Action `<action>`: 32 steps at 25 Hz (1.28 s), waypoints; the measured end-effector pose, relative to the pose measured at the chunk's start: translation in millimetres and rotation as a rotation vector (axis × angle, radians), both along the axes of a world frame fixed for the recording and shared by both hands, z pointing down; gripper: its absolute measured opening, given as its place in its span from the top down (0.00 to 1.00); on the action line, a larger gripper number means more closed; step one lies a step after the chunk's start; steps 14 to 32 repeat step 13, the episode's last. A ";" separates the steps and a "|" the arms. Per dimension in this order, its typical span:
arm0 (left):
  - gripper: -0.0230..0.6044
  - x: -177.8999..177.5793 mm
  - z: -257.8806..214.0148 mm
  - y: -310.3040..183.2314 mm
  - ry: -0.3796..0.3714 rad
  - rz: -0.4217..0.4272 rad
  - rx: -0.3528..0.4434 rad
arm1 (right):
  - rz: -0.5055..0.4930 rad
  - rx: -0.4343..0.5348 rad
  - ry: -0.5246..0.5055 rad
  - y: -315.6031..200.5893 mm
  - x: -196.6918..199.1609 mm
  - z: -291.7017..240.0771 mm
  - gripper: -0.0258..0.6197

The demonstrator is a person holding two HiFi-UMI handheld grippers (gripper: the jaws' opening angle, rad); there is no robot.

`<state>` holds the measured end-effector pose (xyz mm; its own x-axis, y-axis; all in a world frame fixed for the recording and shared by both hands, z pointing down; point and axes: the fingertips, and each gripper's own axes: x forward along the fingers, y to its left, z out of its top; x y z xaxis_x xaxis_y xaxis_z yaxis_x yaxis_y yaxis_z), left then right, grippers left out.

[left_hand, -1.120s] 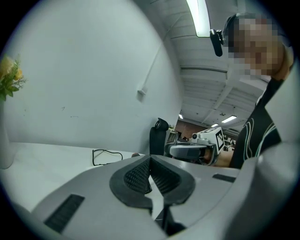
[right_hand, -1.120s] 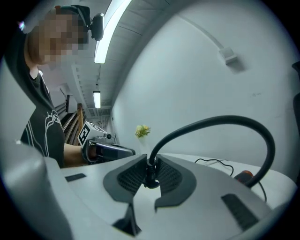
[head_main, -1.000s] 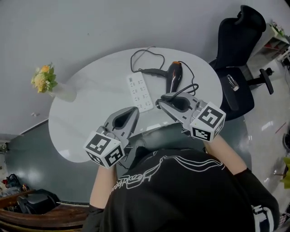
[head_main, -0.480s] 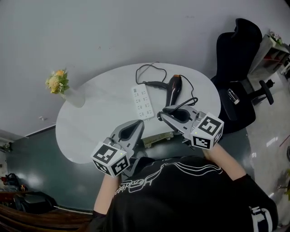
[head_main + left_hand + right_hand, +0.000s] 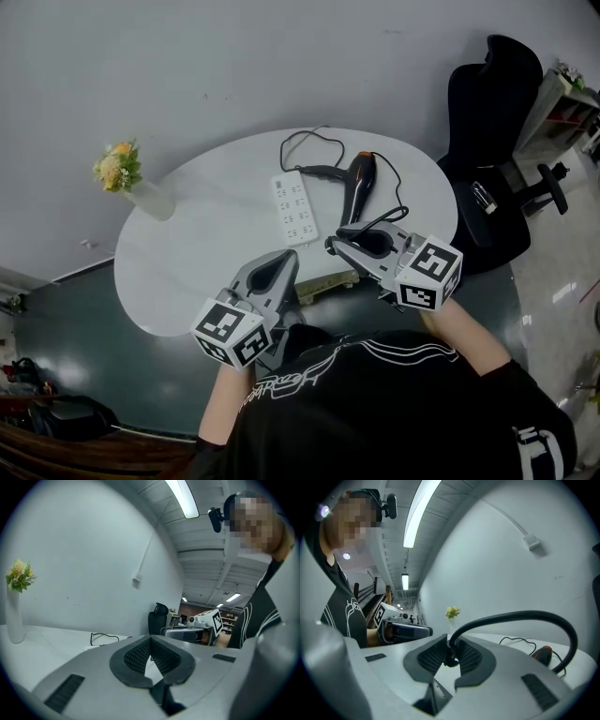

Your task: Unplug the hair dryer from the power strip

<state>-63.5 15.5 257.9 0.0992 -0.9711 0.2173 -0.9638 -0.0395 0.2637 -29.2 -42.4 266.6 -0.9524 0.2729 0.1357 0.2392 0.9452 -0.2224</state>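
Note:
A white power strip (image 5: 294,207) lies on the white oval table (image 5: 197,253), with no plug showing in its sockets. The black hair dryer (image 5: 358,178) with an orange rear lies just right of it and shows in the right gripper view as the hair dryer (image 5: 541,654). Its black cord (image 5: 403,192) curves round to my right gripper (image 5: 335,238), which is shut on the cord's end (image 5: 450,654) above the table's near edge. My left gripper (image 5: 287,259) hovers beside it, pads (image 5: 139,654) together and nothing between them.
A vase of yellow flowers (image 5: 127,178) stands at the table's left end. A black office chair (image 5: 492,122) is at the right, off the table. A loose loop of cord (image 5: 305,141) lies behind the strip.
Both grippers have drawn back from the power strip toward the person and the table's near edge. The cord has stayed in the right jaws.

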 end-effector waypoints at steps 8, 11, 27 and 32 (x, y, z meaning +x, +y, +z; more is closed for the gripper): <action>0.96 5.3 -3.6 -2.5 -0.018 0.009 0.002 | -0.004 -0.005 0.007 4.4 6.3 1.6 0.90; 0.96 6.6 -2.8 -2.7 -0.019 0.011 0.001 | -0.005 -0.008 0.008 5.0 7.8 1.8 0.90; 0.96 7.6 -1.4 -2.4 -0.020 0.011 -0.002 | -0.005 -0.011 0.009 5.5 8.9 2.7 0.90; 0.96 7.6 -1.4 -2.4 -0.020 0.011 -0.002 | -0.005 -0.011 0.009 5.5 8.9 2.7 0.90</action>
